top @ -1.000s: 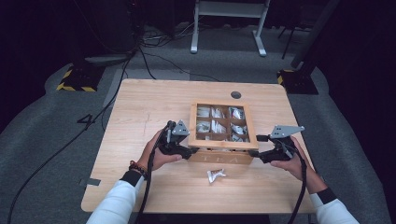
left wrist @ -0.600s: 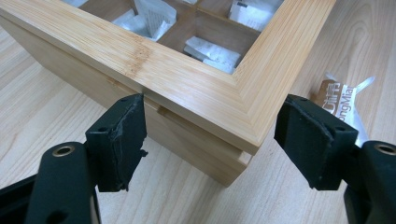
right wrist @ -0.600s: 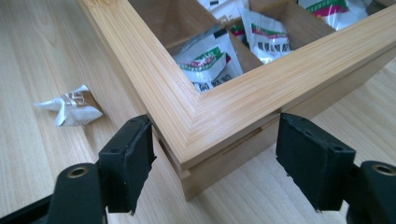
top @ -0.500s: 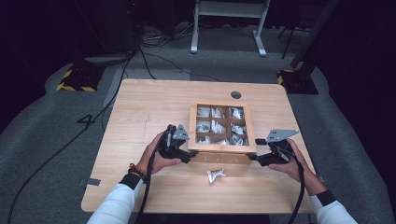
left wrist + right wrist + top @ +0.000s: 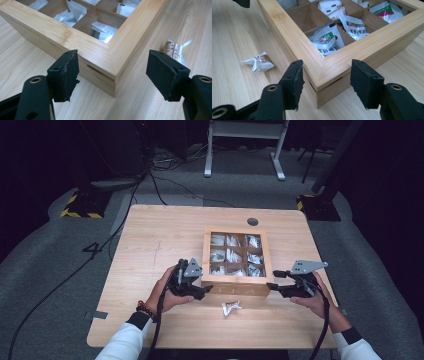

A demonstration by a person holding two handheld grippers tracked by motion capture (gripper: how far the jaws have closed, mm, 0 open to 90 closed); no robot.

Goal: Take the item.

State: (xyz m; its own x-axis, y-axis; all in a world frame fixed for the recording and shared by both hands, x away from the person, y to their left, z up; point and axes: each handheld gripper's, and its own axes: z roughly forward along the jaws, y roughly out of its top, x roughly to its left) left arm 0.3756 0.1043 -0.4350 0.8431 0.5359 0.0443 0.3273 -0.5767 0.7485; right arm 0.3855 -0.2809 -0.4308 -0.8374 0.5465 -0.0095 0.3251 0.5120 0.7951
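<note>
With each tool spread astride a near corner, the left tool wider and the right tool just closing in, we should pinch the lid of the tea box, near the desk's front edge, evenly above the seam.

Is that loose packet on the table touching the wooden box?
Apart. The right gripper view shows bare tabletop between the packet and the wooden box.

I see the table lit brightly from overhead, the room around it dark. My gripper views are sharp, shadows soft, with slight stretching at the edges.
</note>
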